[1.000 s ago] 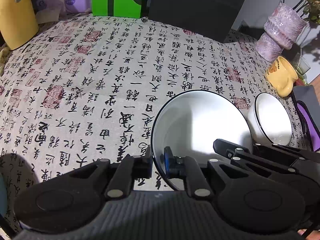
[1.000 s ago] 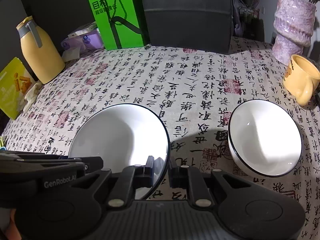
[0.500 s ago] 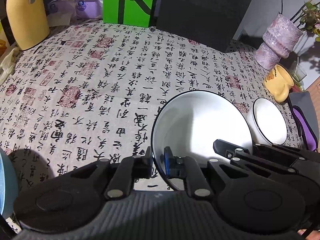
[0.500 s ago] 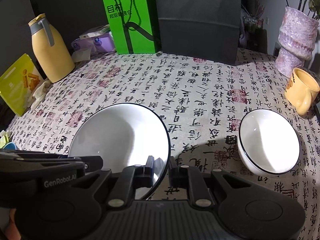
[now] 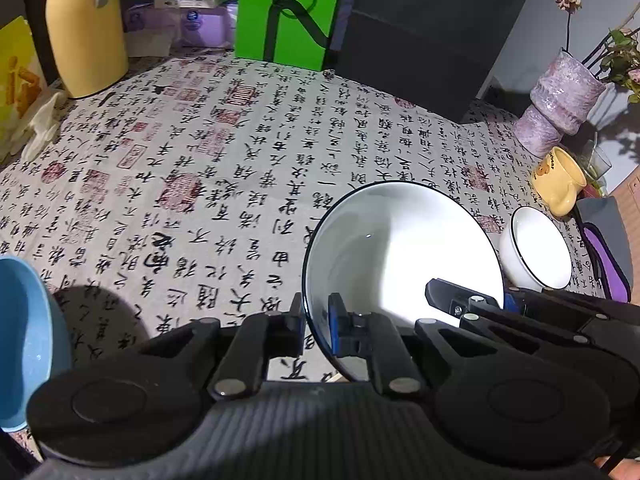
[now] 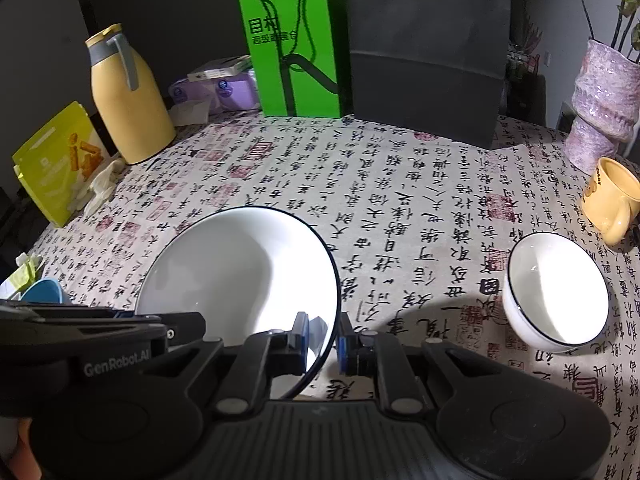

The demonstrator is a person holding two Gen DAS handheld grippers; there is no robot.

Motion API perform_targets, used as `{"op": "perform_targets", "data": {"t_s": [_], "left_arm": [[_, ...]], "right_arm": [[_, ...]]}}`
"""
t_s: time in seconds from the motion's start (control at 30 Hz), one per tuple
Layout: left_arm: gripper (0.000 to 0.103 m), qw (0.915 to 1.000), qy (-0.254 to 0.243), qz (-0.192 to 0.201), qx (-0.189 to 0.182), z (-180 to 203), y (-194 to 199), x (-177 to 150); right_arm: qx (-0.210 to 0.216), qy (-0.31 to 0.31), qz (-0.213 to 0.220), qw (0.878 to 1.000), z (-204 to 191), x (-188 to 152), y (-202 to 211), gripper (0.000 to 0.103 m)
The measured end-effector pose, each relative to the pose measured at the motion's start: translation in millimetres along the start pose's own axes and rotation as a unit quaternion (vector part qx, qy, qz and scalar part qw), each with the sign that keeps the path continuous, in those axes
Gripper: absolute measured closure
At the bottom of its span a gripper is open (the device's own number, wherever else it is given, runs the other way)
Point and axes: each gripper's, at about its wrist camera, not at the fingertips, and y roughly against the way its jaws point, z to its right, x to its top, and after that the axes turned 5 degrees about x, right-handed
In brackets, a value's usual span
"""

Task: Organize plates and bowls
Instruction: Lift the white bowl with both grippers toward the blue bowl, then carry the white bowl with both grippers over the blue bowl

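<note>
Both claws grip one big bowl [image 5: 400, 256], white inside with a dark rim. The left claw [image 5: 316, 320] is clamped on the rim at the bowl's 7 o'clock edge in its own view, one pad outside the wall and the blue pad inside. The right claw [image 6: 324, 340] is closed on the rim at about 5 o'clock in its view, the rim passing between the two blue pads. The bowl sits tilted between them, clear of the desk [image 5: 240, 184], which is covered by a cloth printed with black characters and red seals. In the left view the right claw's black body lies at 3 o'clock from the bowl, across its lower edge.

A small bowl [image 6: 556, 292], also white with a dark rim, stands on the cloth at 3 o'clock from the big one, well apart from it and casting a shadow toward it. A yellow mug [image 6: 612, 200] stands just beyond it at 1 o'clock, near a purple vase [image 6: 604, 108]. A blue bowl [image 5: 24, 340] shows at the left view's 9 o'clock edge, partly cut off.

Along the desk's far edge stand a yellow jug [image 6: 124, 100], purple packs [image 6: 224, 88], a green bag [image 6: 296, 48] and a dark box [image 6: 428, 56]. A yellow snack pouch [image 6: 56, 164] leans at 10 o'clock.
</note>
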Motion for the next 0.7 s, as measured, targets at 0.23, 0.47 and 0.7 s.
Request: {"op": "perform_targets", "data": {"t_s": [0.23, 0.47, 0.7], "left_arm": [[0.091, 0.9999, 0.01, 0.011, 0.001, -16.6, 13.9, -4.2], [0.091, 0.9996, 0.02, 0.019, 0.002, -32.2, 25.0, -9.5], [0.091, 0.9992, 0.029, 0.029, 0.002, -48.0, 36.8, -14.1]], "right_arm": [[0.004, 0.01, 0.004, 1.0, -17.5, -2.6, 5.9, 0.09], [0.006, 0.02, 0.009, 1.0, -34.7, -4.4, 11.0, 0.09], [0.008, 0.03, 0.012, 0.999, -52.8, -6.0, 15.3, 0.09]]}}
